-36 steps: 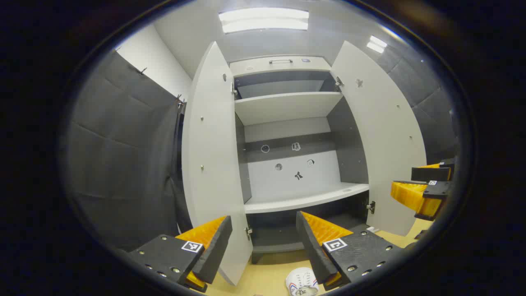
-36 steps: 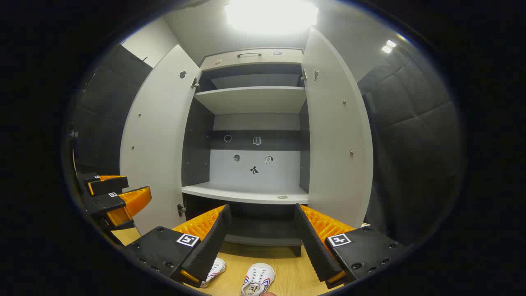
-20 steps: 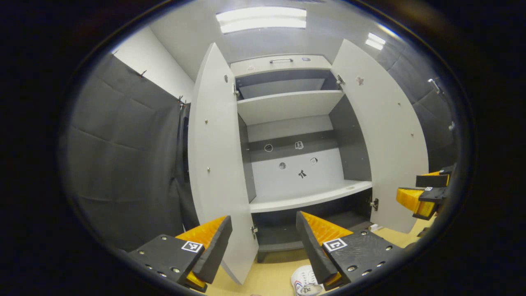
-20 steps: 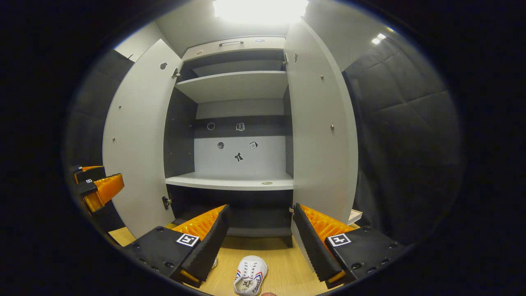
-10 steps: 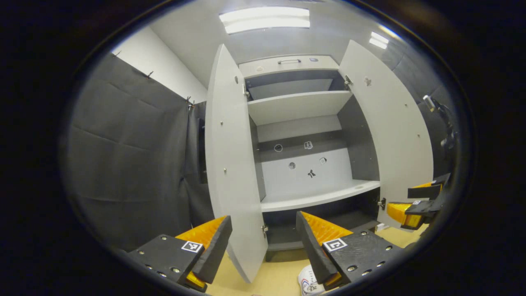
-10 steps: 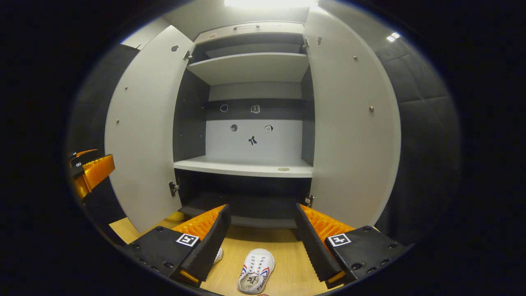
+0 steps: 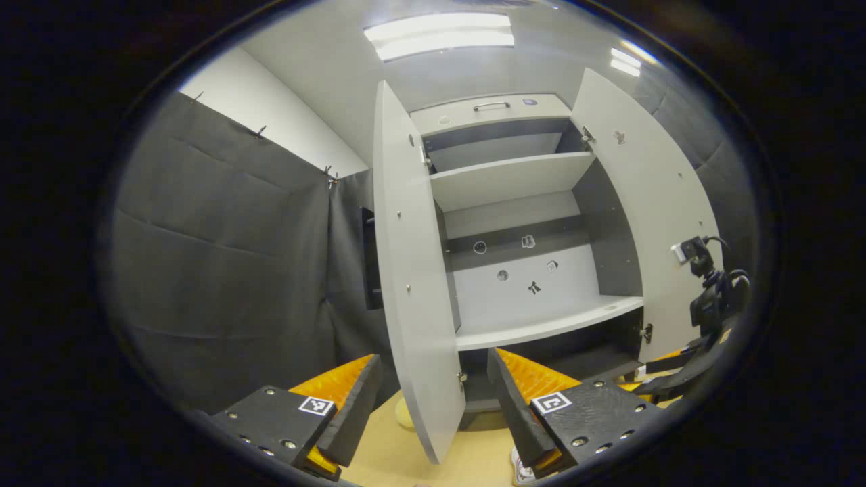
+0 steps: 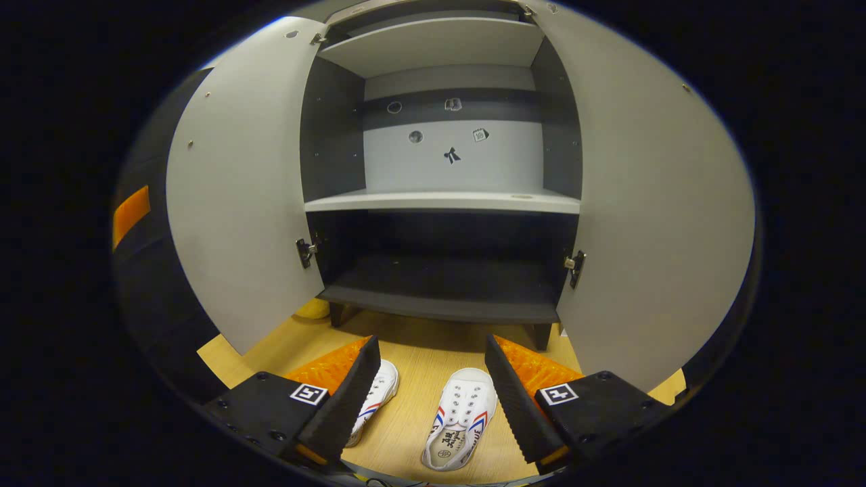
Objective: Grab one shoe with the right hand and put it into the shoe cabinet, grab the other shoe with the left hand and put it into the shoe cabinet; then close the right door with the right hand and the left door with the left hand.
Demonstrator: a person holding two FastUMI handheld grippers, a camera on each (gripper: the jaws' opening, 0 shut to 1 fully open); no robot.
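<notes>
Tall grey shoe cabinet point(image 8: 446, 203) stands with left door point(image 8: 237, 196) and right door point(image 8: 649, 216) both swung wide; pale shelves, dark lowest shelf point(image 8: 443, 297) bare. Two white canvas lace-up shoes with red-and-blue side stripes on the wooden floor before it: one point(image 8: 460, 418) at 6 o'clock, toe toward cabinet; other point(image 8: 375, 396) just beside at 7 o'clock, partly hidden.

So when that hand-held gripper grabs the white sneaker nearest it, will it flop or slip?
The white sneaker looks like laced canvas, so its upper will probably squash a little between the fingers. Its flat sole lies on the wooden floor, so it should not roll. It seems small and light, and the fabric is probably not slippery.
</notes>
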